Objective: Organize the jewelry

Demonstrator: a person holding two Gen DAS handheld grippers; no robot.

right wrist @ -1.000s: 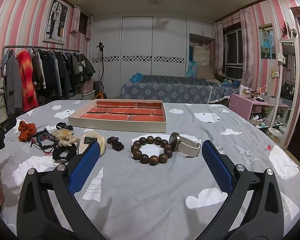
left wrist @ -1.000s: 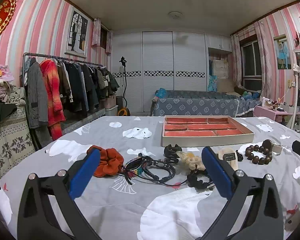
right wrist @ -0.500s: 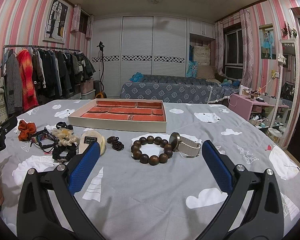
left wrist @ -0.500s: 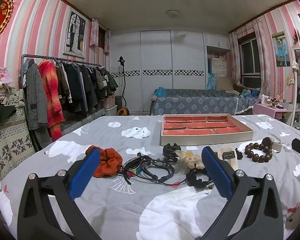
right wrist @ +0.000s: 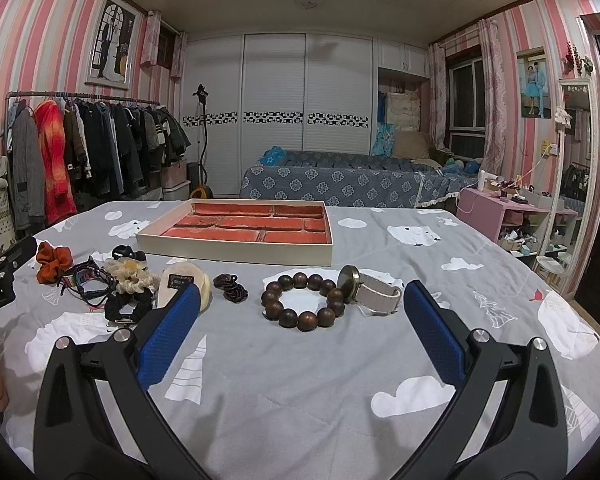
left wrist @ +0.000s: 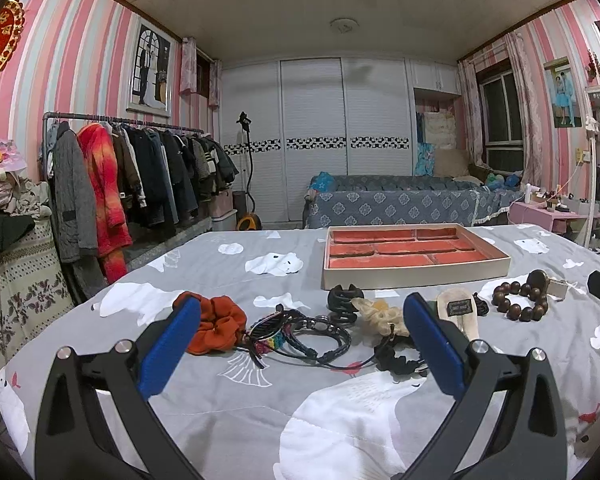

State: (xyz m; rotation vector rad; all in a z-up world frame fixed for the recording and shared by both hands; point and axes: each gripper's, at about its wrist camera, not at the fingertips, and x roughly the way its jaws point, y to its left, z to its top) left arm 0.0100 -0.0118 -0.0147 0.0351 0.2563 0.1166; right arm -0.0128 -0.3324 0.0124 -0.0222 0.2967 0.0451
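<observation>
left gripper (left wrist: 300, 340): jaws wide apart, nothing held; blue pads at lower frame, above the grey cloud-print bedspread (left wrist: 228, 412)
right gripper (right wrist: 300, 336): jaws wide apart, nothing held; lower frame, same bedspread
tray (right wrist: 240, 246): cream rim, red compartments, centre of right view, upper right of centre in left view; compartments look bare
bead bracelet (right wrist: 302, 302): brown wooden beads, centre of right view, just below tray
watch (right wrist: 370, 290): white strap, touching bracelet's right side
small dark bracelet (right wrist: 230, 287): left of the beads, apart from them
cream pad (right wrist: 184, 286): dark label on it, partly behind right gripper's left pad
orange scrunchie (left wrist: 216, 324): centre-left in left view
cords (left wrist: 300, 334): tangled, right of scrunchie
black claw clip (left wrist: 343, 300): just below tray's left corner in left view
cream scrunchie (left wrist: 376, 314): right of clip
black scrunchie (right wrist: 128, 306): below the cream scrunchie
</observation>
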